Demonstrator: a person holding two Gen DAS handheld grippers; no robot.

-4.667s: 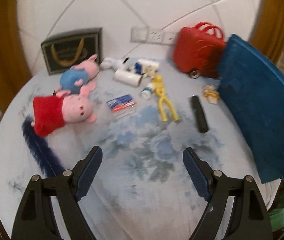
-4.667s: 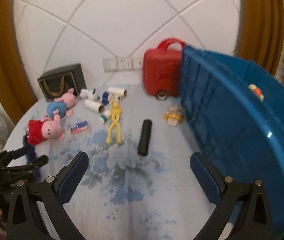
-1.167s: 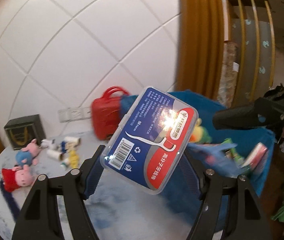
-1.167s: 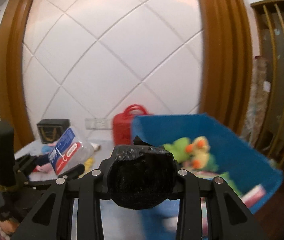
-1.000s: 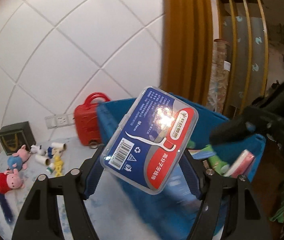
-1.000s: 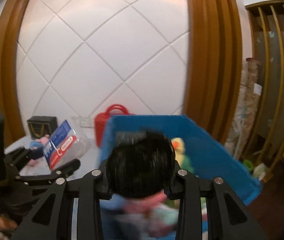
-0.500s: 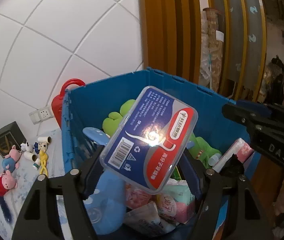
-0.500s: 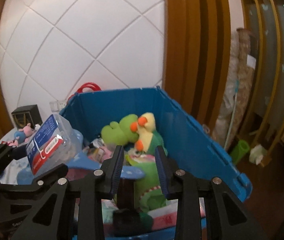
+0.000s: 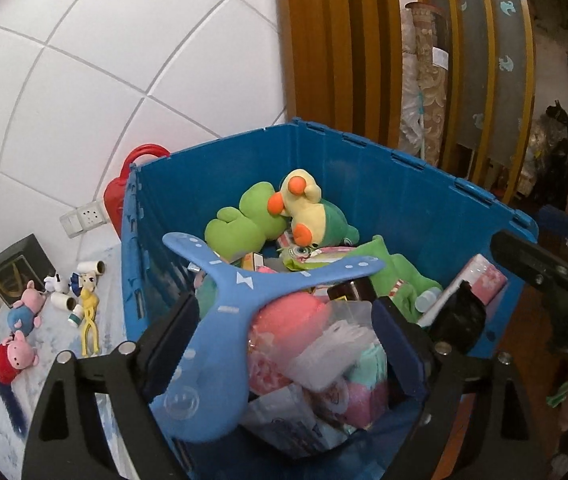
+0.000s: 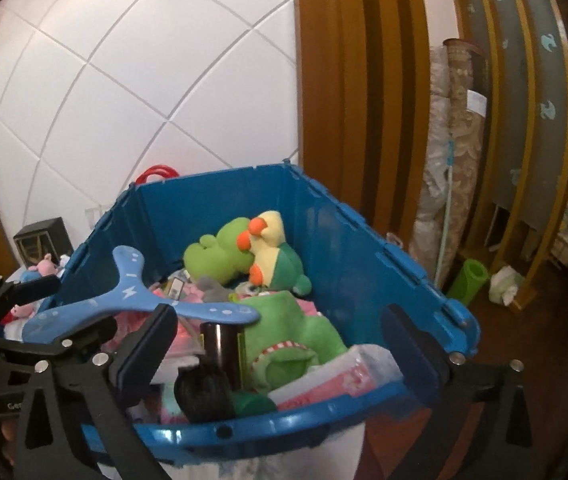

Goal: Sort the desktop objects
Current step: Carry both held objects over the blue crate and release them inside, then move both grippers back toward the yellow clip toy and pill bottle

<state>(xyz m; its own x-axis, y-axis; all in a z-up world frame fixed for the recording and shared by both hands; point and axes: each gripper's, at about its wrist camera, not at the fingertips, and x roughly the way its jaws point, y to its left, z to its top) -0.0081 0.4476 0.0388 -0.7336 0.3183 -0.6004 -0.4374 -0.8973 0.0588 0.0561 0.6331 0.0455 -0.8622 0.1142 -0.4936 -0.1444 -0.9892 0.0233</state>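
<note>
Dropping items into the blue bin looks like the step in hand: both claws hover over it with jaws opening and nothing between them. A black tube lies inside under the right gripper; the left gripper is likewise released. Next, back to the table for the remaining toys.

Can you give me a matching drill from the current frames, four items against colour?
Things:
1. boomerang
2. bin
3. suitcase
4. bendy figure on the table

Colours:
A. red
B. yellow
C. light blue
D. deep blue

Pairs: 1-C, 2-D, 3-A, 4-B
</note>
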